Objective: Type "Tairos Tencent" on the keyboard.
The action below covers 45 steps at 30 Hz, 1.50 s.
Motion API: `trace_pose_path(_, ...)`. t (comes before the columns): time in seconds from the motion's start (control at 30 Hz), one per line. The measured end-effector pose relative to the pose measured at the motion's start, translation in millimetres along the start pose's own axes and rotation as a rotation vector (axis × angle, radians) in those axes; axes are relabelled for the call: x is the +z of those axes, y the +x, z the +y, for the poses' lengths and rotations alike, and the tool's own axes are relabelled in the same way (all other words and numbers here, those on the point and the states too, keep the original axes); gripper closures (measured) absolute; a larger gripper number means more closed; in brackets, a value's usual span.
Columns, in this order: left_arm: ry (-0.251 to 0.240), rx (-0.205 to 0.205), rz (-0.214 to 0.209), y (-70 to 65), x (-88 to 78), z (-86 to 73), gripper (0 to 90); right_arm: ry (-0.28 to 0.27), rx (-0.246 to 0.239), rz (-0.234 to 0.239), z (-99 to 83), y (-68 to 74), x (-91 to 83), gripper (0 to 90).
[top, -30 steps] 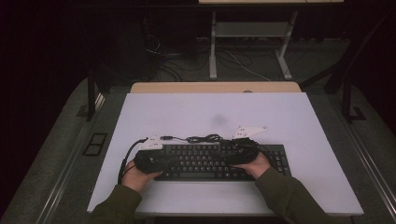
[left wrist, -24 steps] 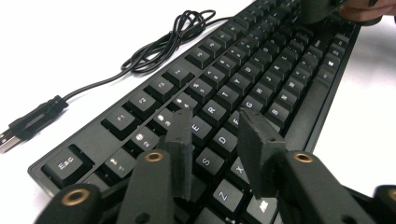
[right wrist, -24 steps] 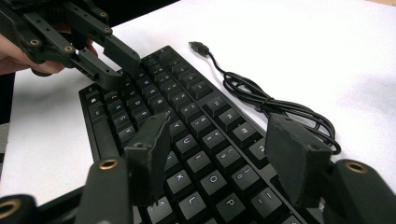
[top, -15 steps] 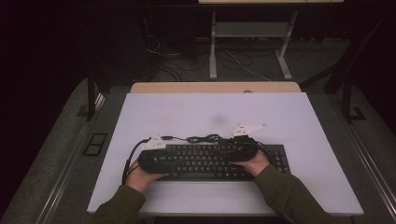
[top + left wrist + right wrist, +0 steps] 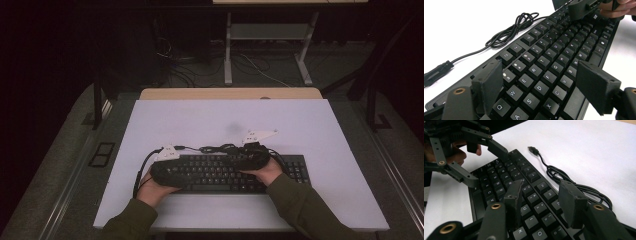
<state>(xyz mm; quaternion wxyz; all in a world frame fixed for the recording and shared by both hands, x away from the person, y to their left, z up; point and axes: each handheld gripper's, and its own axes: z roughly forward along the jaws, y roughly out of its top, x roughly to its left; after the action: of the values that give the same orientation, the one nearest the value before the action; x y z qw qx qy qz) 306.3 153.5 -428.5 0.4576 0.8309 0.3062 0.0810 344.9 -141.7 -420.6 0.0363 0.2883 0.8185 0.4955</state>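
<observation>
A black keyboard [image 5: 295,170] lies flat on the white table [image 5: 320,125], near its front edge. Its cable [image 5: 220,148] is bundled just behind it and ends in a loose USB plug [image 5: 533,149]. My left gripper [image 5: 541,87] hovers low over the left letter keys. Its jaws have just been opening and now span several key rows without pinching anything. My right gripper [image 5: 544,200] hangs over the middle keys, facing the left gripper [image 5: 485,165]. Its jaws have just been closing, stay apart, and have only keycaps beneath them.
A wooden strip [image 5: 230,93] borders the table's far edge. Beyond it, in the dark, are a desk frame [image 5: 270,35] and floor cables. White table surface stretches behind the keyboard and to its right.
Both hands remain over the keyboard. From this distance neither the keyboard nor the cable shows any clear shift.
</observation>
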Motion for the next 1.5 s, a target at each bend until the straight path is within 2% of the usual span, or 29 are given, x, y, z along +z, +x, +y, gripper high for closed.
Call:
trace_pose_path(0.17, -0.009, 0.014, -0.002, -0.7, 0.4, 0.2, 20.8, 0.005, -0.013, 0.007, -0.5, 1.9, 1.7, 64.9)
trace_pose_path(0.2, -0.01, 0.015, -0.001, -0.8, 0.5, 0.2, 20.1, 0.016, -0.012, 0.006, -1.0, 2.2, 1.9, 69.4)
trace_pose_path(0.27, -0.01, 0.012, -0.001, -1.3, 1.1, -0.4, 19.9, 0.018, -0.01, 0.004, -1.4, 2.2, 2.6, 71.1)
trace_pose_path(0.37, -0.012, 0.014, 0.0, -1.6, 1.3, -1.1, 19.4, 0.05, -0.01, 0.008, -2.9, 2.5, 5.7, 79.0)
trace_pose_path(0.4, -0.015, 0.013, 0.001, -1.6, 1.2, -1.2, 19.4, 0.05, -0.01, 0.008, -2.9, 2.5, 5.7, 79.0)
trace_pose_path(0.43, -0.015, 0.015, 0.0, -1.3, 1.0, -1.2, 19.1, 0.063, -0.014, 0.012, -3.6, 2.5, 7.6, 83.2)
trace_pose_path(0.57, -0.02, 0.012, 0.002, -0.9, 2.2, -1.5, 18.3, 0.079, -0.026, 0.03, -4.2, 3.4, 10.0, 89.0)
trace_pose_path(0.6, -0.023, 0.011, 0.001, -0.8, 2.8, -1.7, 17.7, 0.1, -0.037, 0.039, -4.6, 4.6, 12.3, 89.2)
trace_pose_path(0.83, -0.021, 0.013, 0.0, -2.5, 4.5, -2.2, 16.8, 0.154, -0.063, 0.033, -7.1, 6.6, 18.4, 89.3)
trace_pose_path(1.5, -0.019, 0.014, 0.002, -2.5, 4.9, -3.1, 16.7, 0.198, -0.064, 0.03, -10.8, 3.4, 21.0, 89.3)
